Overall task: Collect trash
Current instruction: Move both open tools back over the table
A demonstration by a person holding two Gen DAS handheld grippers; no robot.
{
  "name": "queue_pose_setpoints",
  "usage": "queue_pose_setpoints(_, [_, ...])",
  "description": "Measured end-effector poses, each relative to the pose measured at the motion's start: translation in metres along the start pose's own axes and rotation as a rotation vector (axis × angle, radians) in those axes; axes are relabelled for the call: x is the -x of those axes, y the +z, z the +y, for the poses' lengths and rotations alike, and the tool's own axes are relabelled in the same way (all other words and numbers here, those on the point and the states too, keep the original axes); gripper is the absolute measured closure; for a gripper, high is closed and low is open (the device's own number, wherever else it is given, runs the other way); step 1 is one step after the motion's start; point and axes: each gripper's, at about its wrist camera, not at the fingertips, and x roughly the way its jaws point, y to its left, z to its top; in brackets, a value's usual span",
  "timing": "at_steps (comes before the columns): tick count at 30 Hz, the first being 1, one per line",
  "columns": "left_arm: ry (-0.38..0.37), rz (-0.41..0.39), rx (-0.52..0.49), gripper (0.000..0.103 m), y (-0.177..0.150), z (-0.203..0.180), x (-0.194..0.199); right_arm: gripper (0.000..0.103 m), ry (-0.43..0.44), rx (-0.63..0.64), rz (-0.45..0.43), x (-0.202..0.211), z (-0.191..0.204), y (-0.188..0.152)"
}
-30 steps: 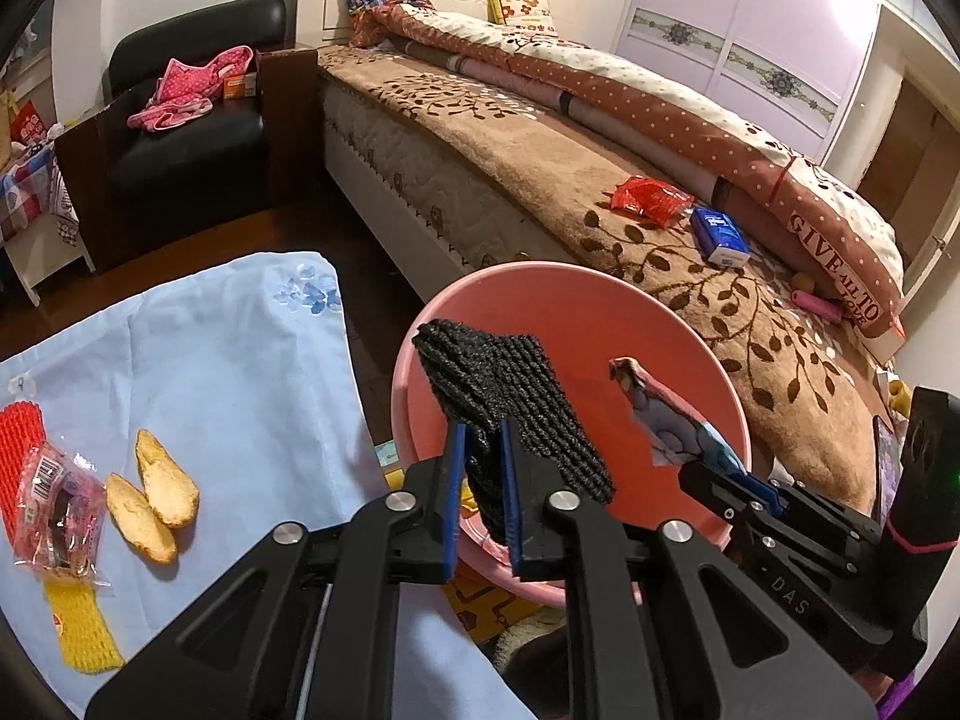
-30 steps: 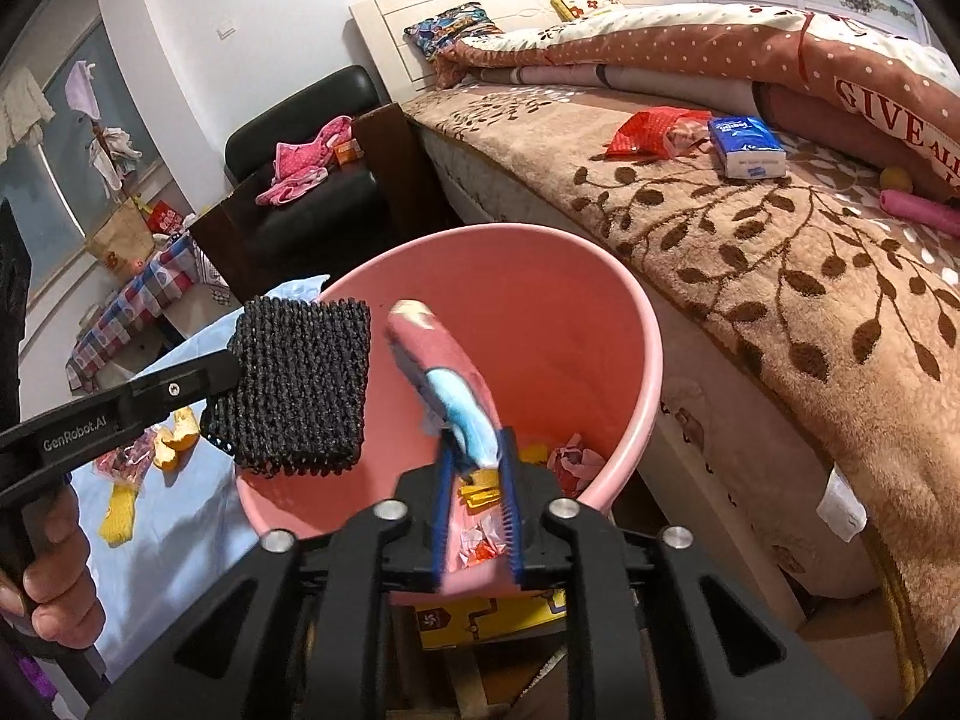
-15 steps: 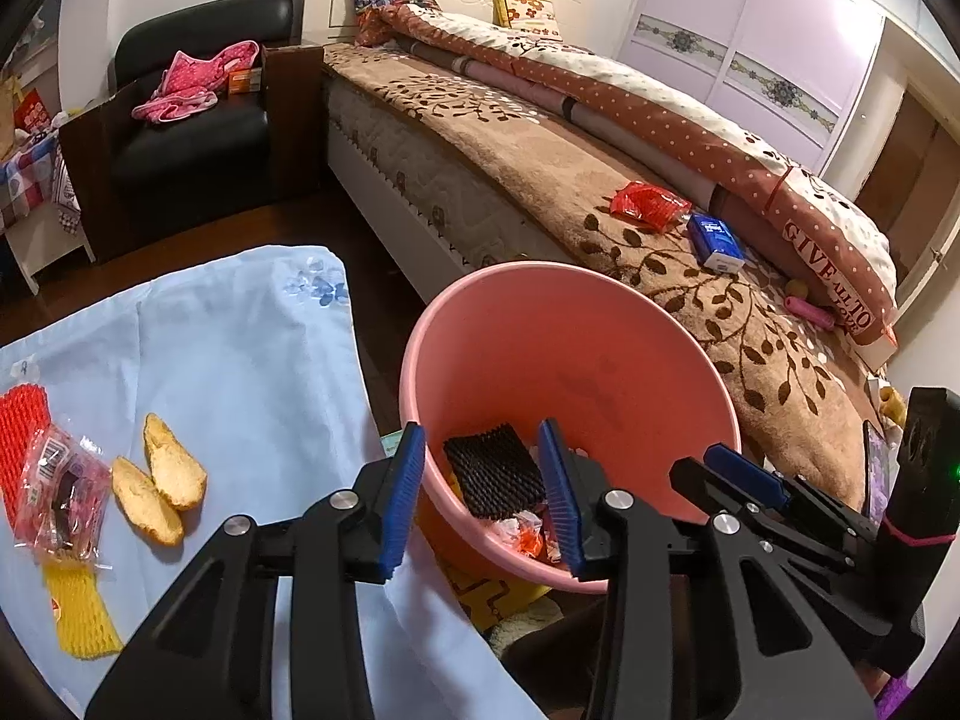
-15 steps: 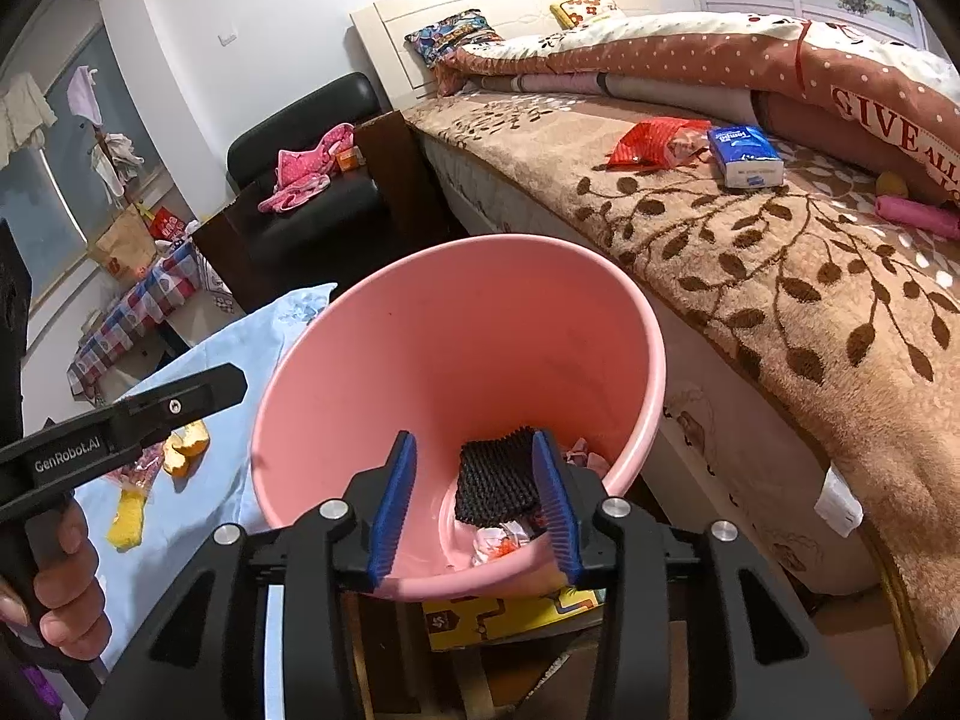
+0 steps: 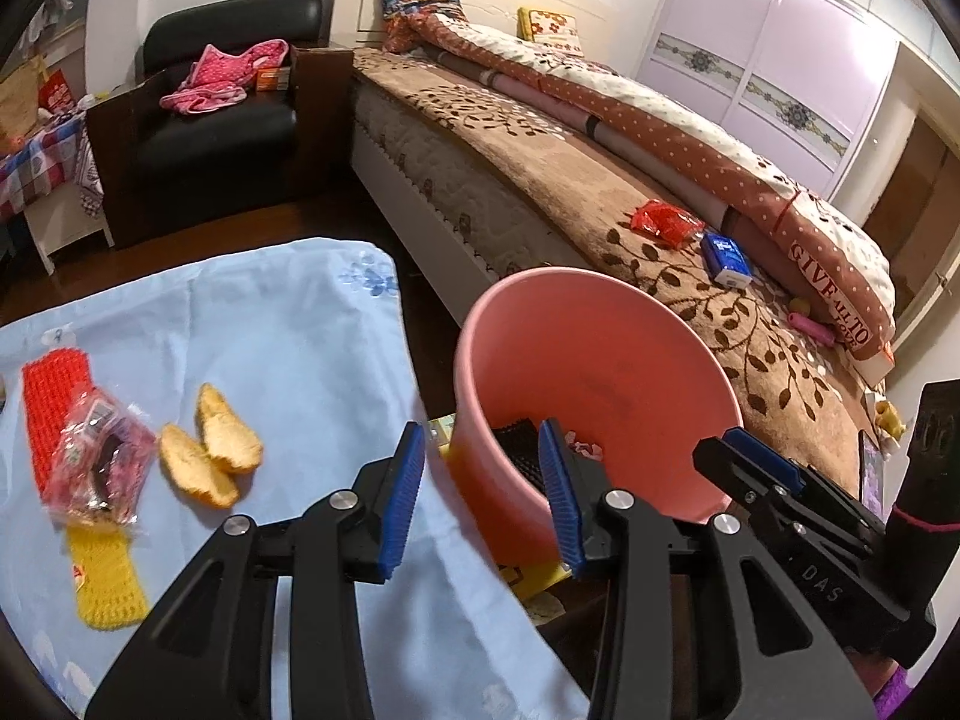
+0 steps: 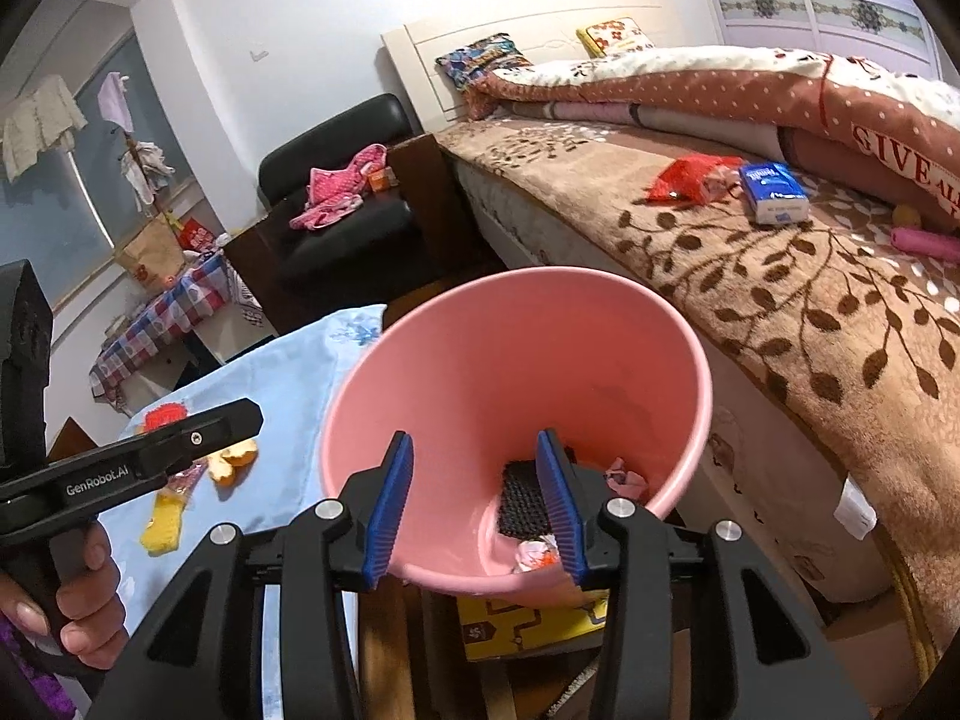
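Both claws have let go since a second ago: the black mesh pad [image 6: 525, 501] and a crumpled wrapper [image 6: 624, 476] now lie inside the pink bin [image 6: 600, 324]. Left claw [image 5: 483, 501] and right claw [image 6: 474, 510] hang spread and empty at its near rim, orange peels [image 5: 210, 447] left of the left claw on the table [image 5: 288, 348]

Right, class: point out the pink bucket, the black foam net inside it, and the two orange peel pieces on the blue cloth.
pink bucket [image 6: 600, 372], right wrist view, bare inner wall.
black foam net [image 6: 523, 501], right wrist view, middle of its mesh.
orange peel pieces [image 5: 228, 438], left wrist view, the right-hand piece's pith.
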Motion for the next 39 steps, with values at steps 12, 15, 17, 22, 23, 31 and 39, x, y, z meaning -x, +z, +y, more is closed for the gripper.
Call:
queue_pose_setpoints(12, [0.051,-0.042,0.055,0.062,-0.013,0.036,0.037,0.061,0.062,0.056,0.002,0.007,0.038,-0.006])
queue_pose_setpoints(15, [0.068,-0.053,0.071,0.06,-0.018,0.047,0.046,0.061,0.078,0.076,0.014,0.006,0.051,-0.011])
queue_pose_setpoints(17, [0.075,-0.062,0.092,0.053,-0.022,0.055,0.053,0.061,0.089,0.093,0.026,0.005,0.06,-0.015])
queue_pose_setpoints(22, [0.099,-0.074,0.13,0.052,-0.031,0.075,0.068,0.061,0.11,0.128,0.046,0.003,0.078,-0.022])
queue_pose_setpoints(23, [0.105,-0.077,0.138,0.052,-0.034,0.08,0.072,0.061,0.115,0.135,0.05,0.002,0.082,-0.024])
queue_pose_setpoints(31, [0.156,-0.081,0.209,0.052,-0.057,0.117,0.093,0.061,0.143,0.172,0.087,-0.004,0.1,-0.033])
queue_pose_setpoints(39, [0.266,-0.047,0.287,0.052,-0.09,0.159,0.102,0.061,0.169,0.208,0.123,-0.014,0.117,-0.044])
